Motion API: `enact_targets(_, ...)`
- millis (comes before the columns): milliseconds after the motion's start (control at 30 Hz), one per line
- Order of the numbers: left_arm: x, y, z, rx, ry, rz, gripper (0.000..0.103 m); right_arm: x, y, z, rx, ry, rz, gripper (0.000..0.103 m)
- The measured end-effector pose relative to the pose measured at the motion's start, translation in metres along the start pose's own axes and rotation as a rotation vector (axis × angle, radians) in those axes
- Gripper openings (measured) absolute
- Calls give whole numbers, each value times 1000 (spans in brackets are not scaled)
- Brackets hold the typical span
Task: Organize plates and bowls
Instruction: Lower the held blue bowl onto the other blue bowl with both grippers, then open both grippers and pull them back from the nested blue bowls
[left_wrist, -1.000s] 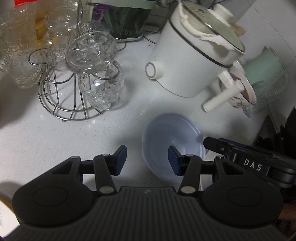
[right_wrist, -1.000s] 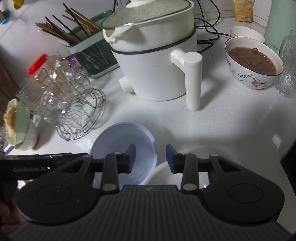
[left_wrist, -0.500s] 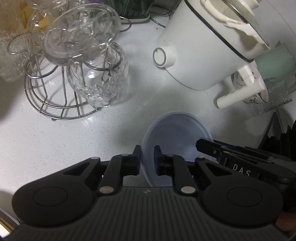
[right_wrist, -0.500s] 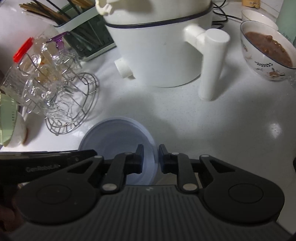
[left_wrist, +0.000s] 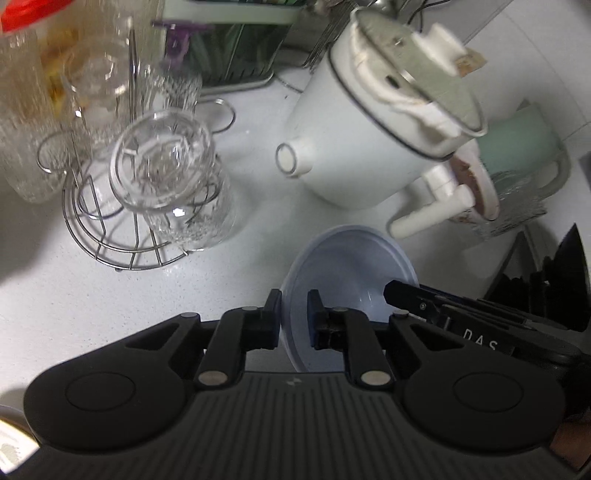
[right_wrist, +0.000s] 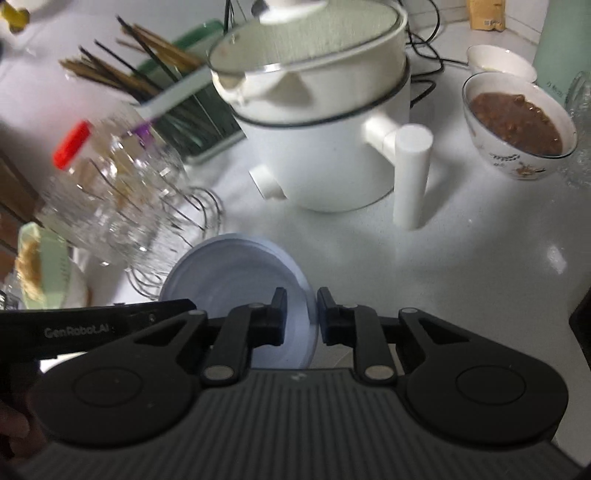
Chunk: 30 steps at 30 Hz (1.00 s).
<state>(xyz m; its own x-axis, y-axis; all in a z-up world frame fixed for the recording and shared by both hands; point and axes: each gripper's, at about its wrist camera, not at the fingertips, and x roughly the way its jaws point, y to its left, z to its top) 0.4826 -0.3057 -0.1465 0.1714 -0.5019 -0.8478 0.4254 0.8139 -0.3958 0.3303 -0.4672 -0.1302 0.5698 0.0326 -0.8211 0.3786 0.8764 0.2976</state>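
Both jaws newly clamped on bowl (left_wrist: 351, 269) rim

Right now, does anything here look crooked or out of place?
Yes. The white pot's lid sits askew, with a pale cloth bunched under its rim. Otherwise nothing looks spilled; both grippers, left and right, pinch opposite rims of the blue bowl.

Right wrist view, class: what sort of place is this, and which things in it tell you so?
Most likely a home kitchen counter. An electric cooking pot with a lid stands on the white worktop, a holder of chopsticks sits behind it, and a bowl of brown food is off to the right.
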Motion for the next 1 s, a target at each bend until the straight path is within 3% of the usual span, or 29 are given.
enact_targets(433, -54, -12, -22, 21, -13, 4, 17, -43, 13, -13, 9, -18, 30, 21)
enact_targets(1000, -102, 31, -56, -45, -81, 56, 18, -42, 63, -33, -94, 25, 112, 21)
